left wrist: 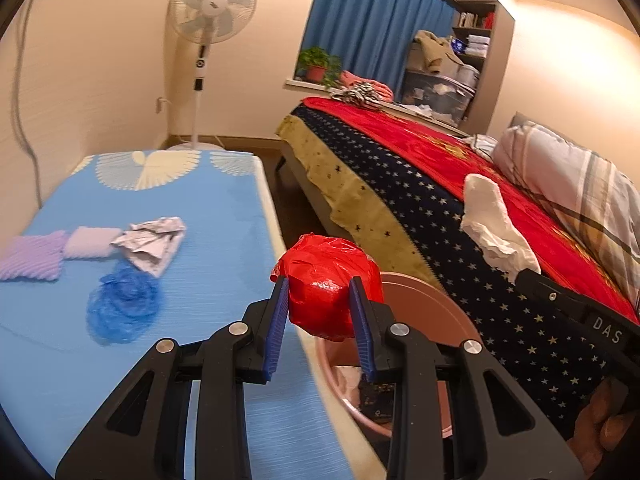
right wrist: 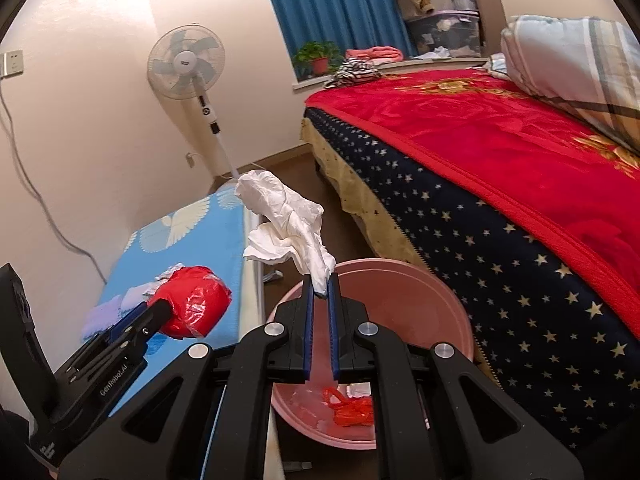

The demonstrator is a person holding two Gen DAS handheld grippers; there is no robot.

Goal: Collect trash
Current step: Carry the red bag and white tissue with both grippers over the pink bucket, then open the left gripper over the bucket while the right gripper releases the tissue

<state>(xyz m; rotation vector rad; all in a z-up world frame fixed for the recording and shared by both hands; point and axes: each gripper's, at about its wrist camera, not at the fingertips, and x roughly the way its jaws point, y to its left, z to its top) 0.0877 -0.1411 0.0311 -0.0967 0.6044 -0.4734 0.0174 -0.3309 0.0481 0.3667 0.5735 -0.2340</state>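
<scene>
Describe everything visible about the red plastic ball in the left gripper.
The red plastic ball is a crumpled, glossy wad of thin film, roughly round and creased. The left gripper clamps it between blue pads on both sides, holding it in the air above the edge of the blue mat, beside the pink bin.

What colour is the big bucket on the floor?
Pink. The bucket shows best in the right wrist view.
</scene>
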